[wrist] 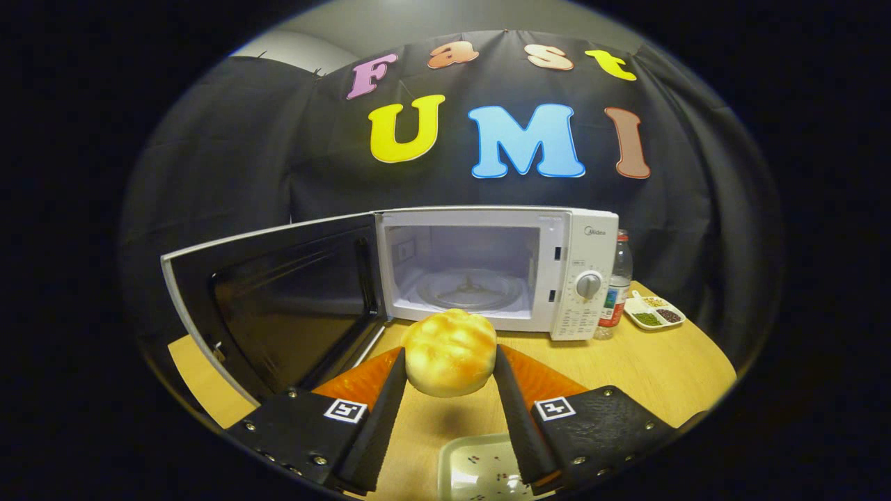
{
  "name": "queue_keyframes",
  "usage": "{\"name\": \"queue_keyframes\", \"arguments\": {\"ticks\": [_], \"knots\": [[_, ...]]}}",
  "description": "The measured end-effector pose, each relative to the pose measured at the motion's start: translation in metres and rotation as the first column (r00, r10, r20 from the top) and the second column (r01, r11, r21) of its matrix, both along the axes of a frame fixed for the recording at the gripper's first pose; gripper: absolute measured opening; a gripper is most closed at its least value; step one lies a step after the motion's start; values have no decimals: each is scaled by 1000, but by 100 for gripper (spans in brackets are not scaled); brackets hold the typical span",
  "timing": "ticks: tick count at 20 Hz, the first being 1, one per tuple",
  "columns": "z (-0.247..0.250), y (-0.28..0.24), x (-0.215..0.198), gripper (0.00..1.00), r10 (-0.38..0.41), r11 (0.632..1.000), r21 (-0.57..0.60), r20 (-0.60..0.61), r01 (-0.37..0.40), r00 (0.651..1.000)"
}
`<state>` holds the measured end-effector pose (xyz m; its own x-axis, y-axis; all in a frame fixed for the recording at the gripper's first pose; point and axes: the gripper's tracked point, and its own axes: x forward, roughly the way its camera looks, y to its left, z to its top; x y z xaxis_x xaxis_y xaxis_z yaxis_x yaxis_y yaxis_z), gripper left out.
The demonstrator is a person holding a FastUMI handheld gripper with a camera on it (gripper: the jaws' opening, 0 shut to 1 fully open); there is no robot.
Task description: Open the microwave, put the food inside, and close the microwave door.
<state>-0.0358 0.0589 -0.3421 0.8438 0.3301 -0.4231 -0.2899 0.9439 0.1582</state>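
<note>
My gripper [450, 369] holds the bun [450, 351] pressed between both fingers, lifted above the wooden table [626, 369], just before the microwave [487, 268] whose door [278, 306] stands fully open.

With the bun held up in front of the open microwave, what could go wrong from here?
1. The round golden bread bun is pinched only at its sides by the hand-held gripper, lifted above the wooden table; being soft, it might squash or slip.
2. The white microwave's opening is low, so the bun or fingers could catch its front sill.
3. The dark-glass microwave door swings out beside the gripper and may get bumped.
</note>
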Motion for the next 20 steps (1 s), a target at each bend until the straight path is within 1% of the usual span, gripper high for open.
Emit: {"name": "queue_keyframes", "arguments": {"ticks": [2,5,7,10,11,12,14,17,20], "knots": [[0,15,20,73,-9,999,41,-26,10,1000],[0,28,55,73,-54,997,60,-26,56,998],[-4,34,79,73,-86,991,104,-31,88,996],[-5,41,113,73,-149,962,227,-32,153,988],[-9,42,126,73,-174,953,246,-40,179,984],[-13,43,138,73,-198,948,249,-37,201,980],[-27,45,159,73,-221,944,243,-36,223,975],[-56,54,182,73,-230,929,273,-104,250,968],[-72,58,200,73,-266,902,310,-151,301,952]]}}
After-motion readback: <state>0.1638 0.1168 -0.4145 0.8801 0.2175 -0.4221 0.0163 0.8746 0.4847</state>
